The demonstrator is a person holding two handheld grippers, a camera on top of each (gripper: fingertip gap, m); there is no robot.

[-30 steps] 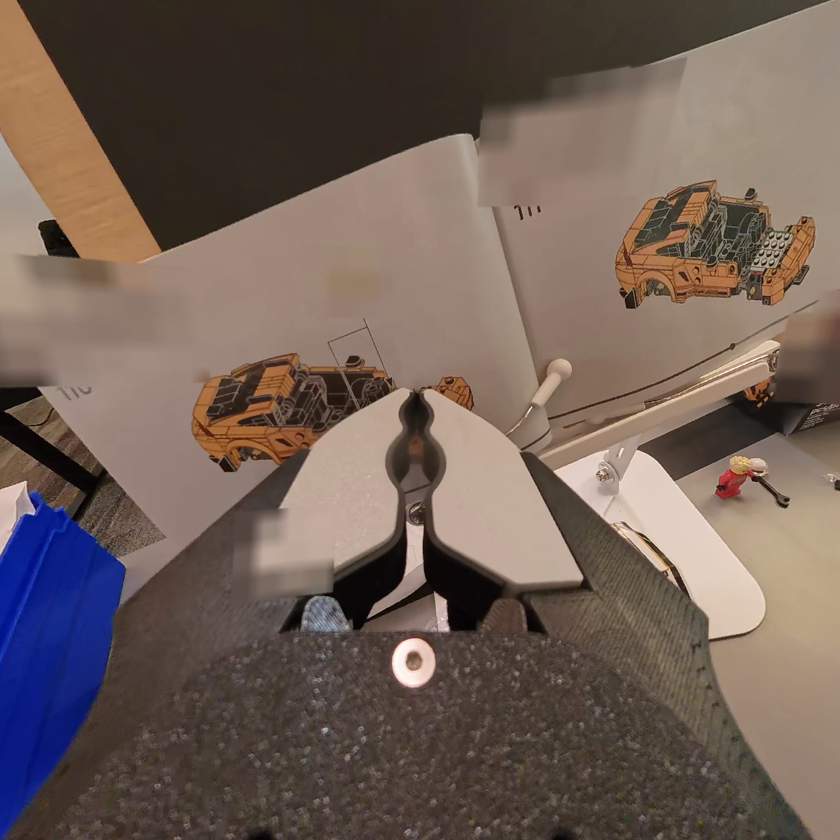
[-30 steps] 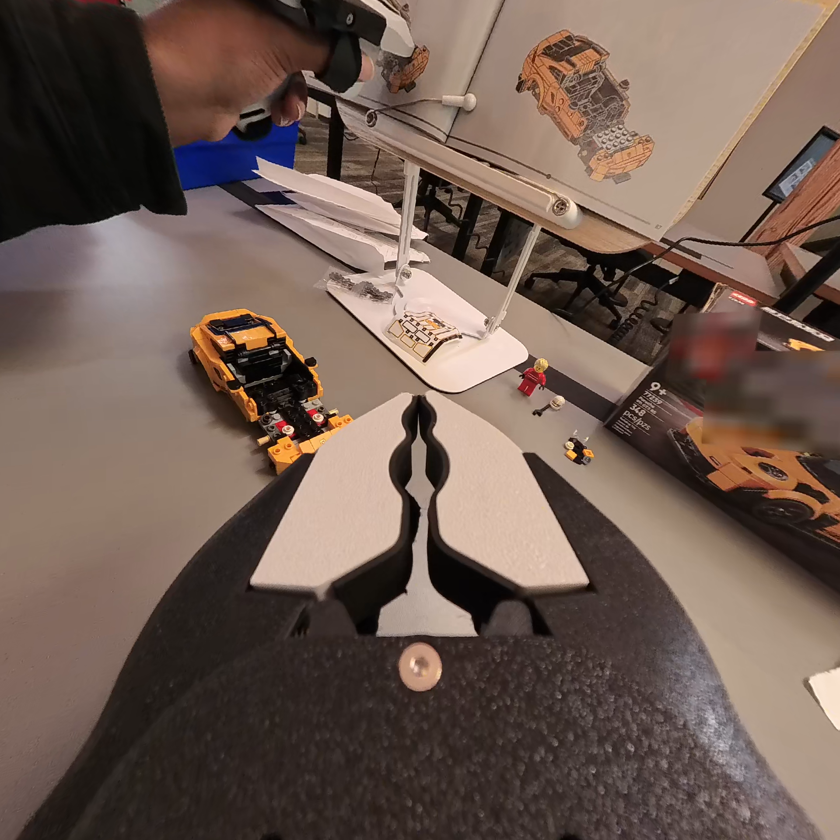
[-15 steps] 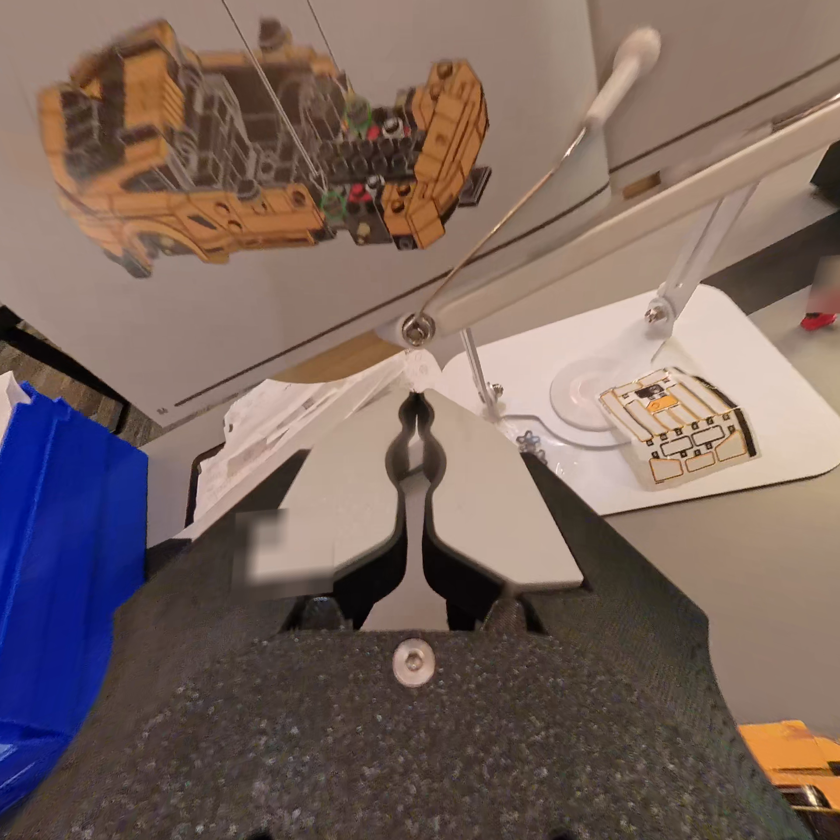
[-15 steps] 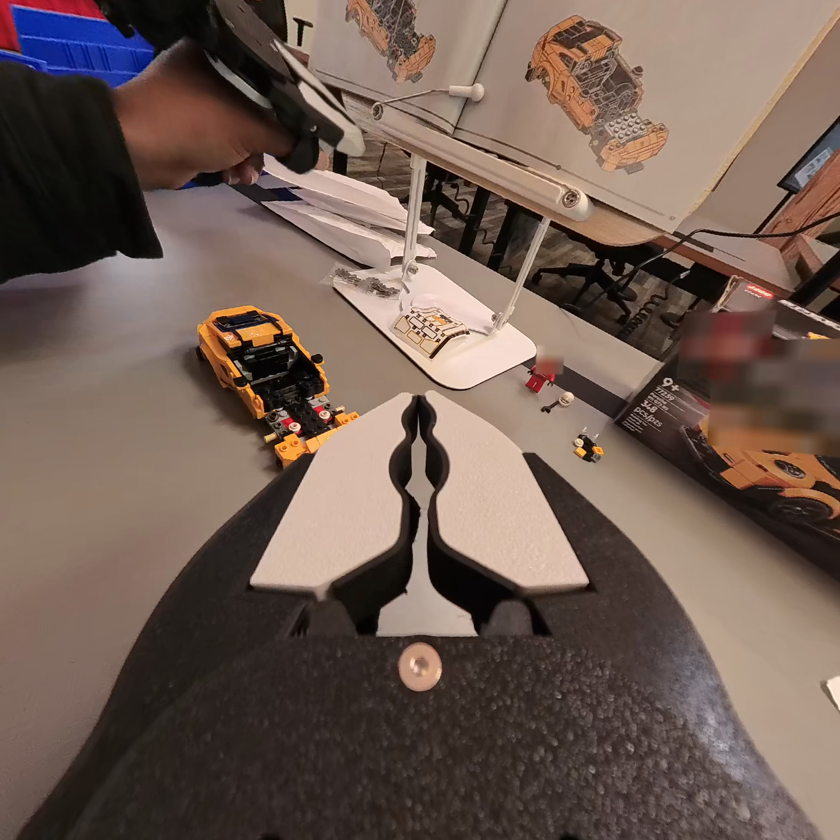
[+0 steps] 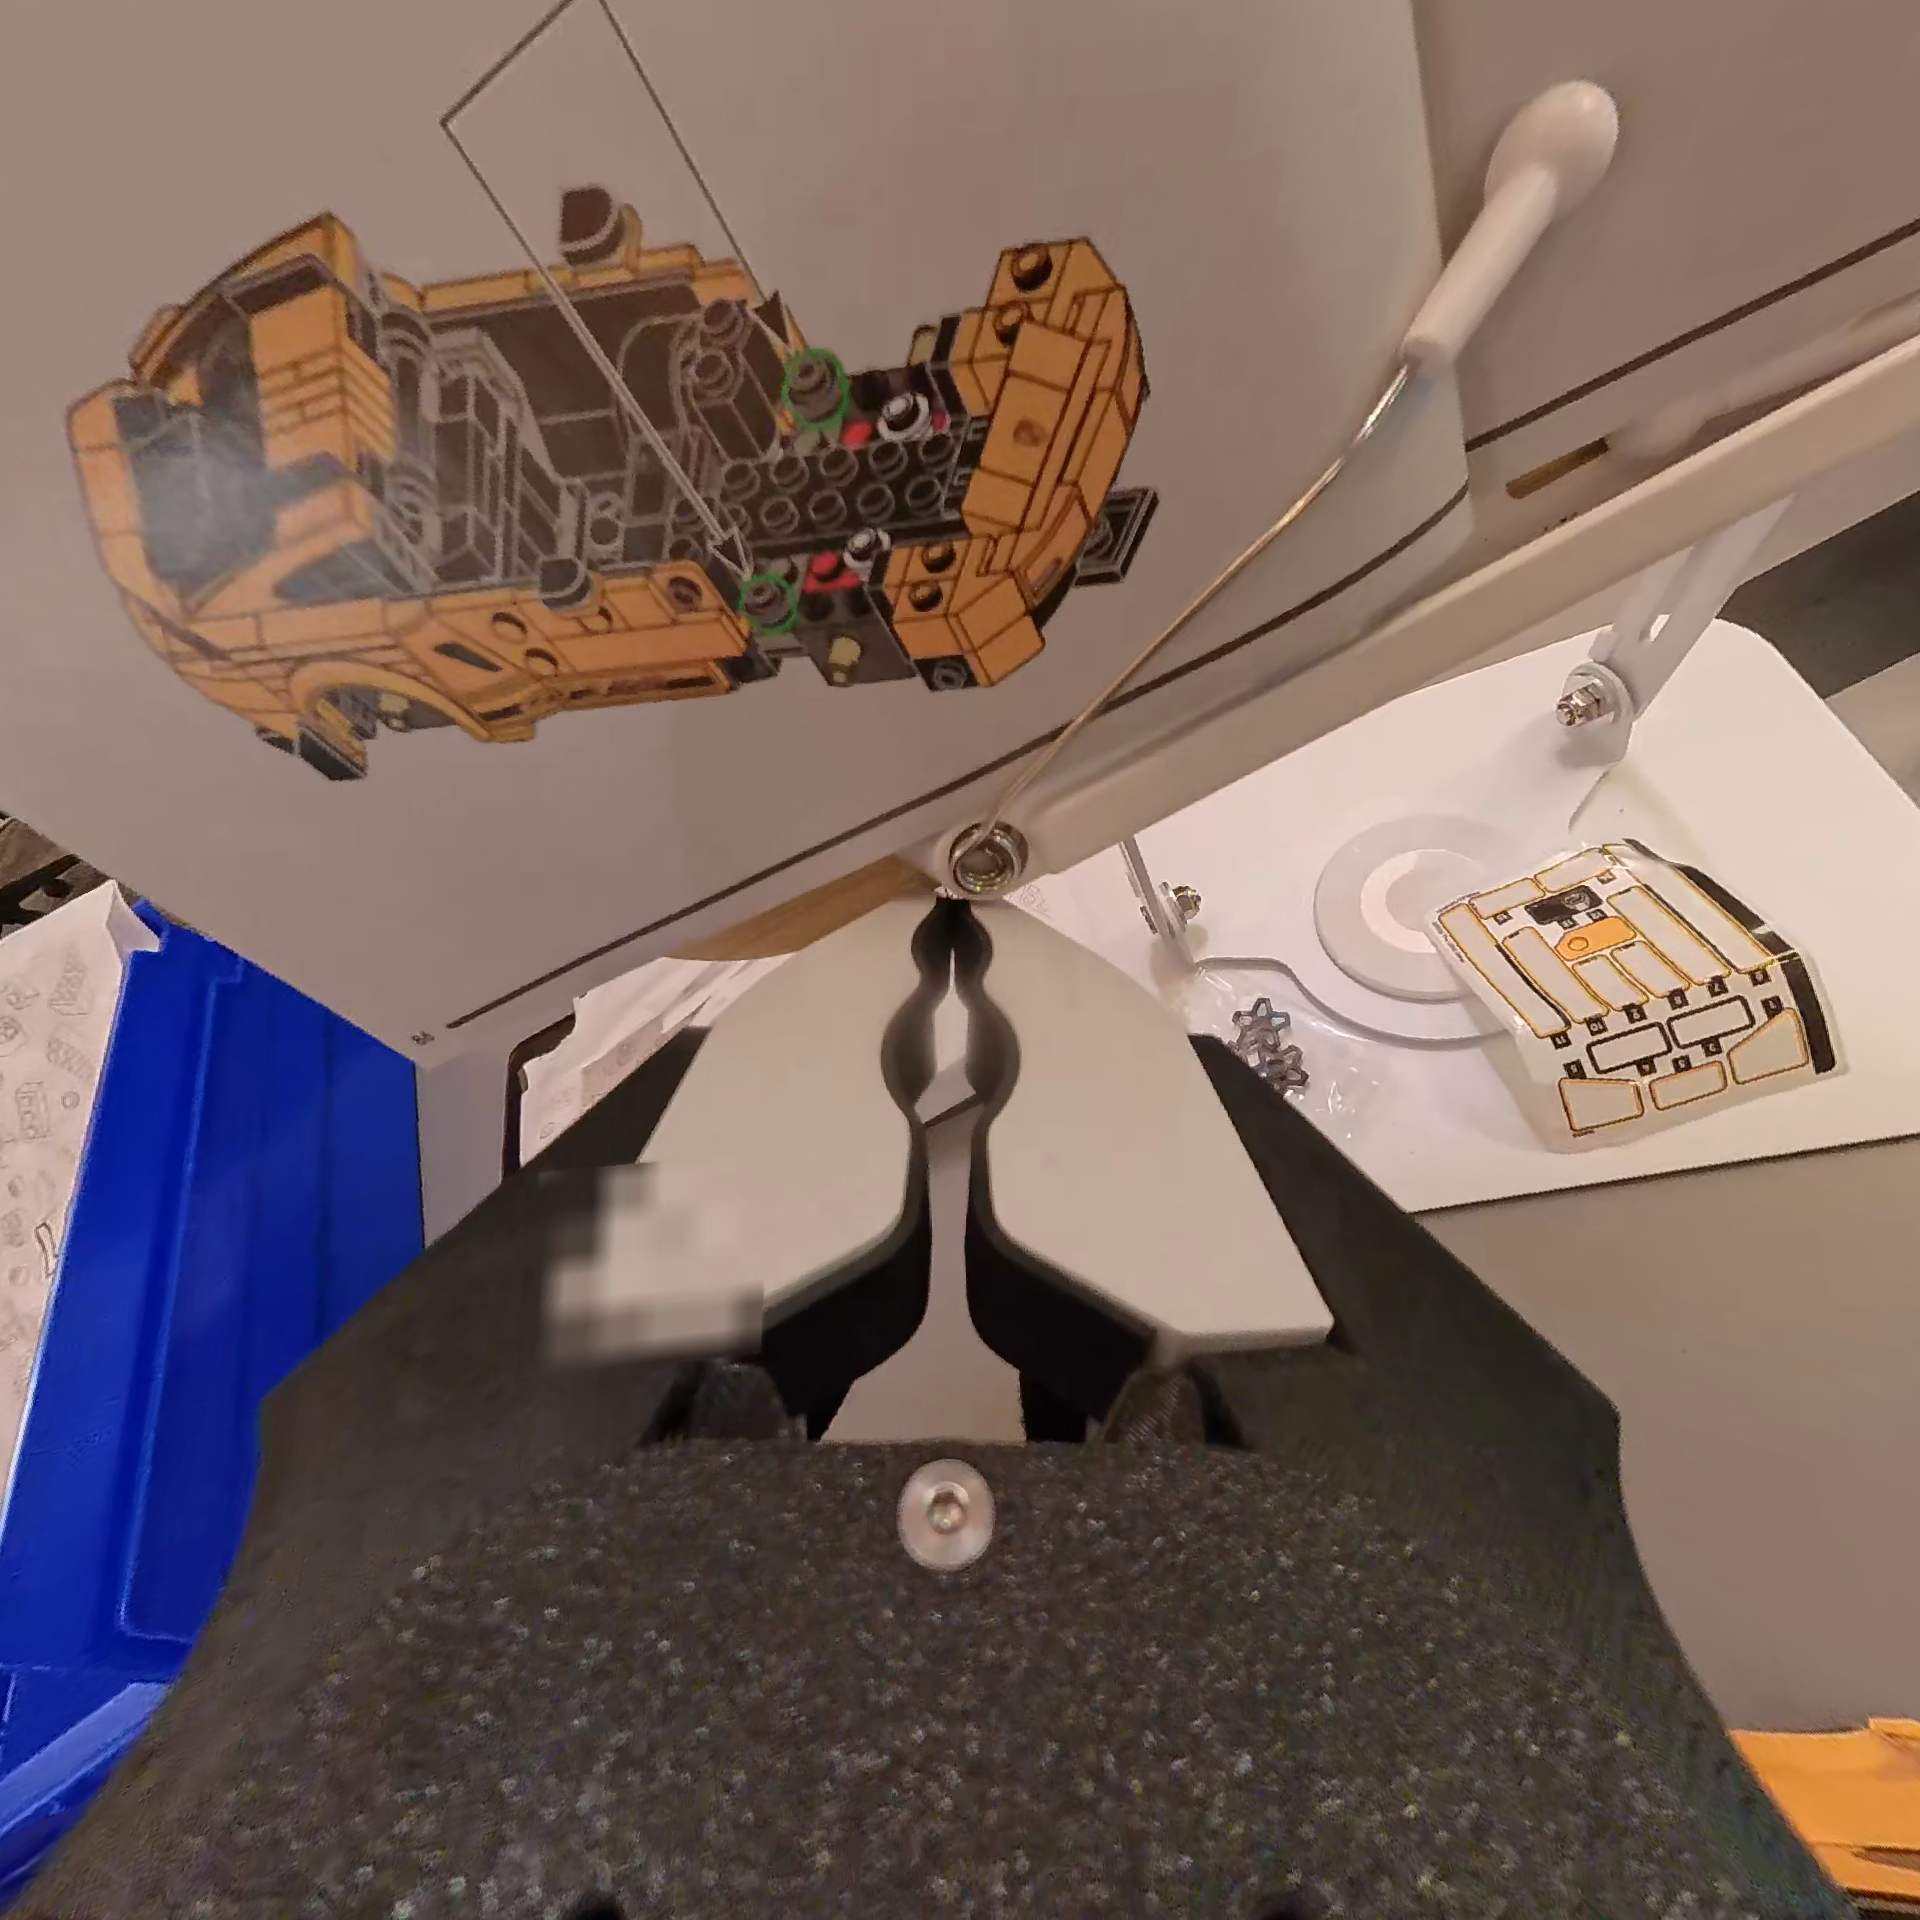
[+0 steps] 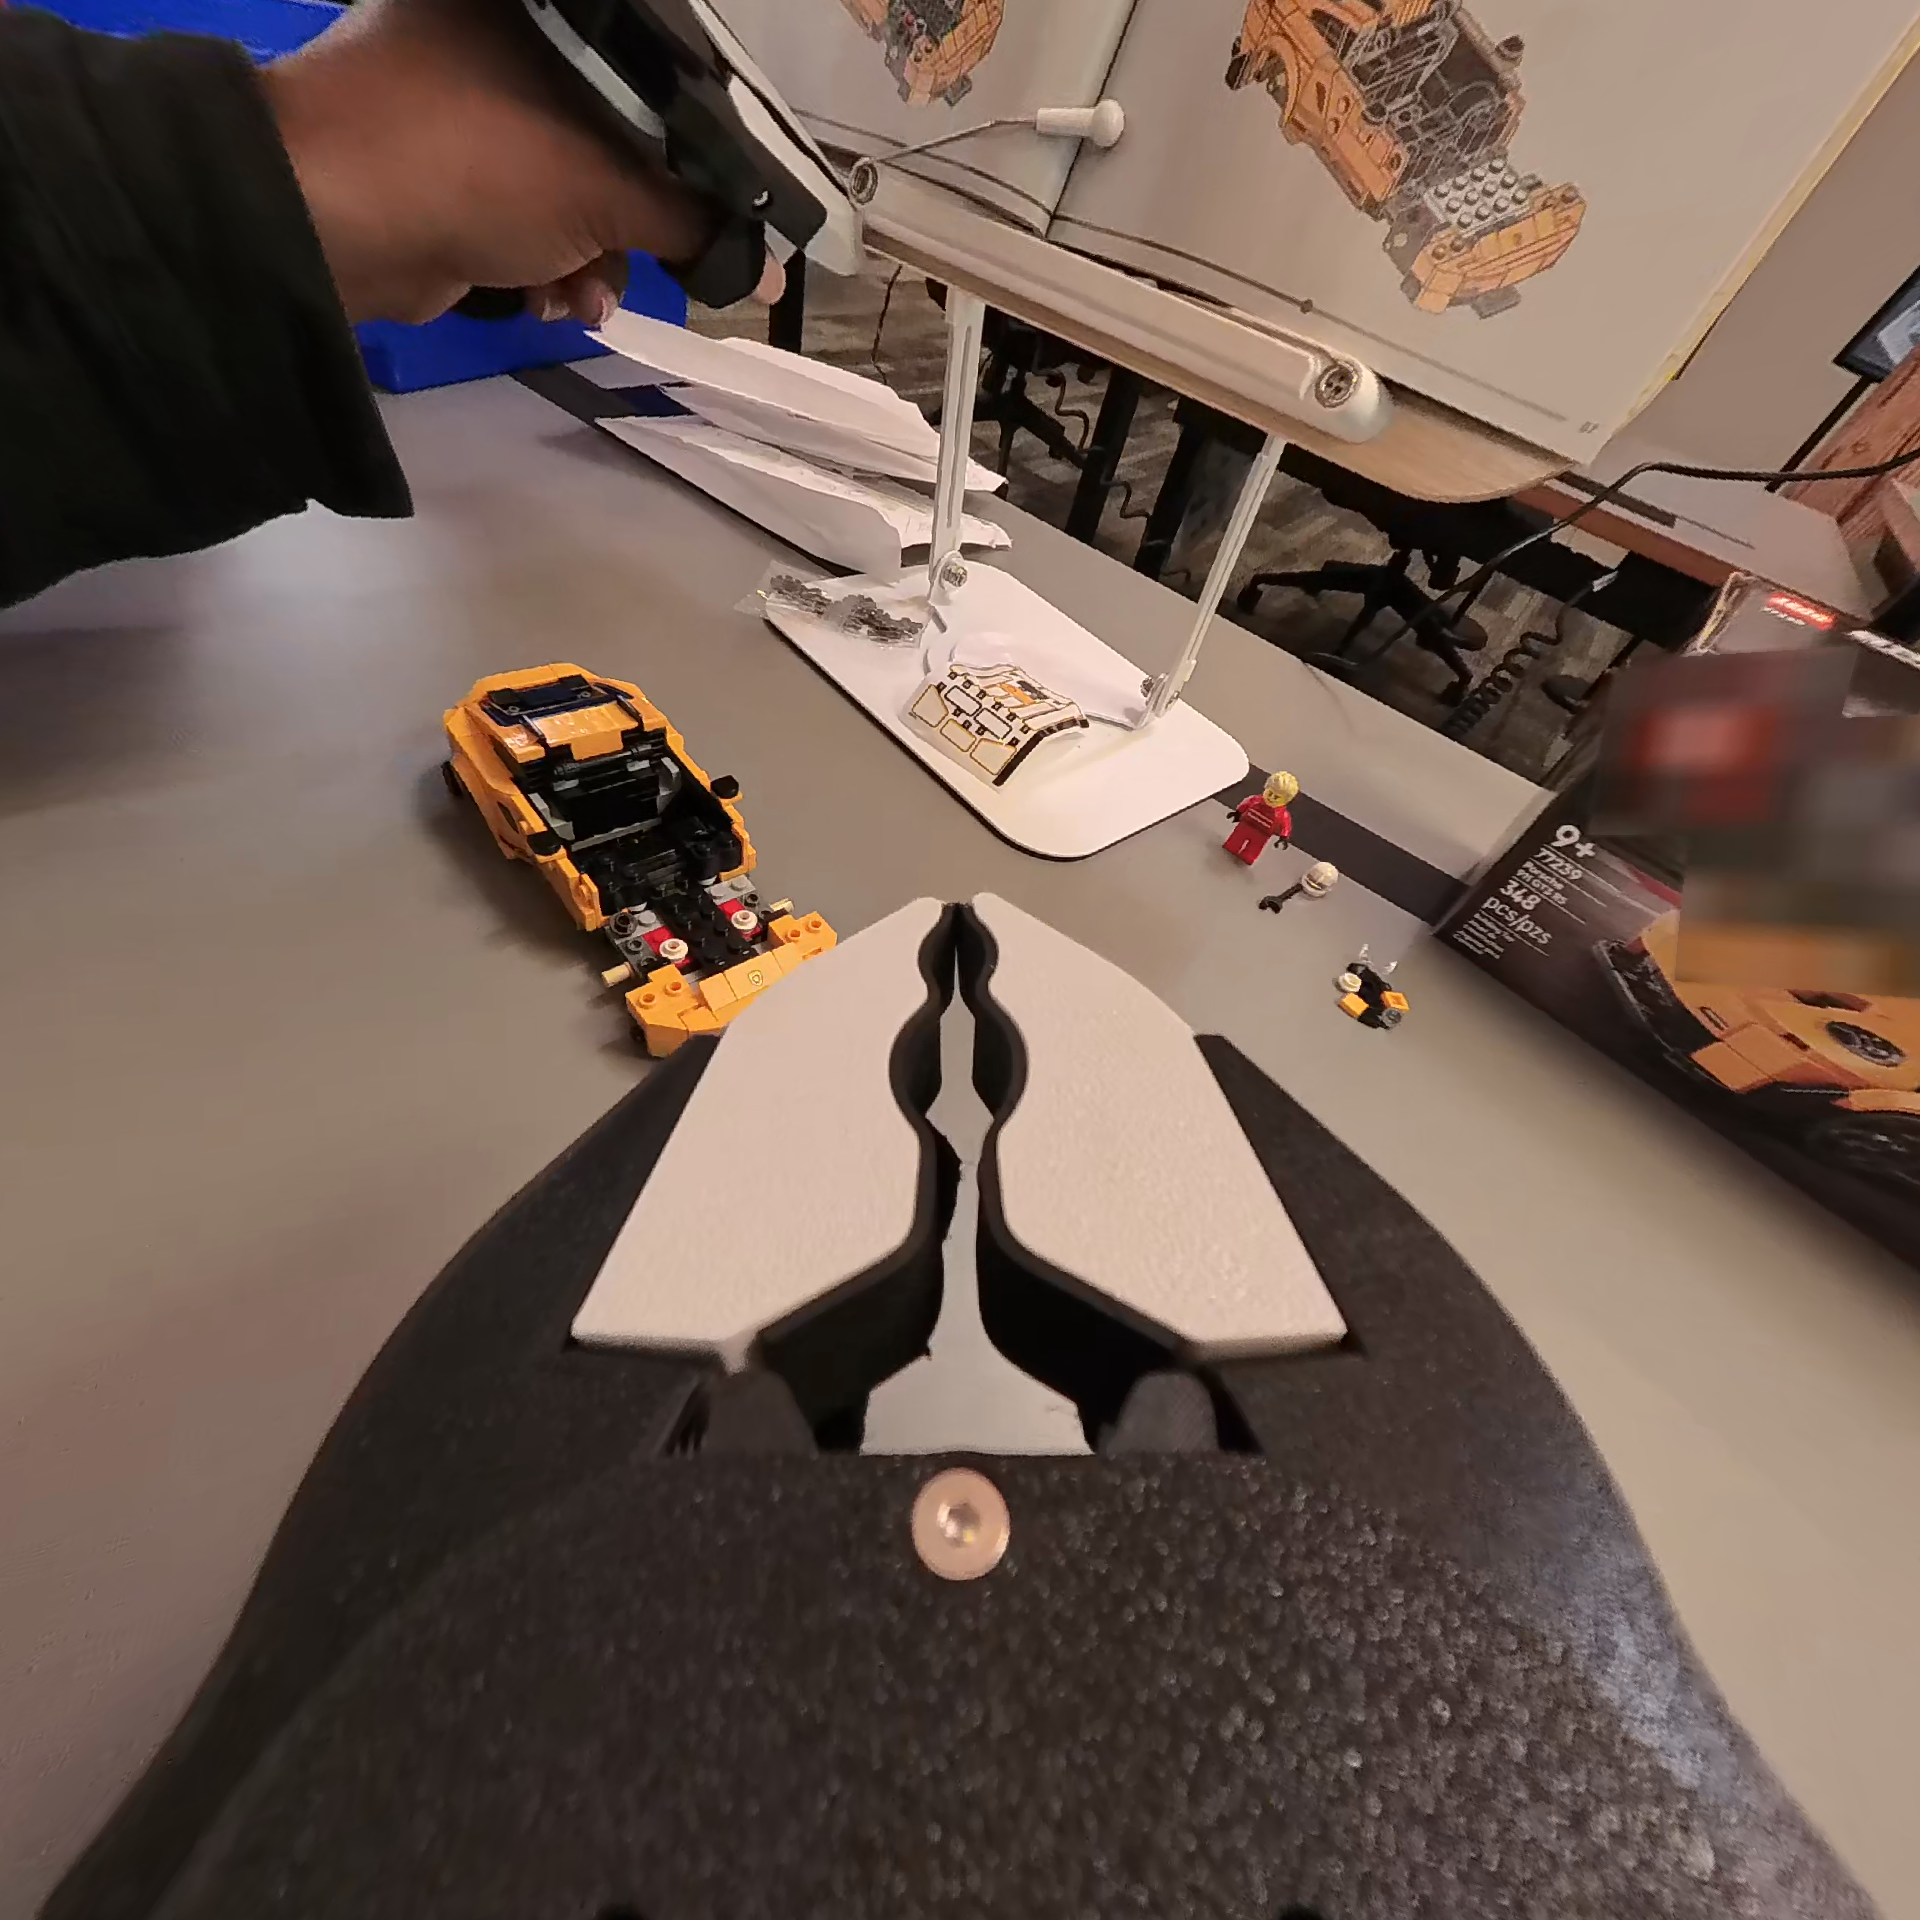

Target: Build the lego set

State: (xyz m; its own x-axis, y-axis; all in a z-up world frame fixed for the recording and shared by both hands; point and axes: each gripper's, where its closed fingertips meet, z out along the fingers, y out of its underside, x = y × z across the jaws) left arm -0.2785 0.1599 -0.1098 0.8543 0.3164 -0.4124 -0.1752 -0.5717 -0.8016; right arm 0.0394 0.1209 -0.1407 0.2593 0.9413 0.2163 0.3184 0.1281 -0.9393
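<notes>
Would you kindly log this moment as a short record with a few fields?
left gripper: shut, empty, raised at the lower edge of the instruction booklet on the white stand
right gripper: shut, empty, above the grey table
orange car: partly built, on the table, untouched
sticker sheet: on the stand's base
minifigure: upright, right of the stand
set box: far right

Black foam-textured gripper [image 6: 954, 914] bodies, grey jaws, silver screw [image 6: 959, 1524]; black sleeve [image 6: 156, 312].
</notes>
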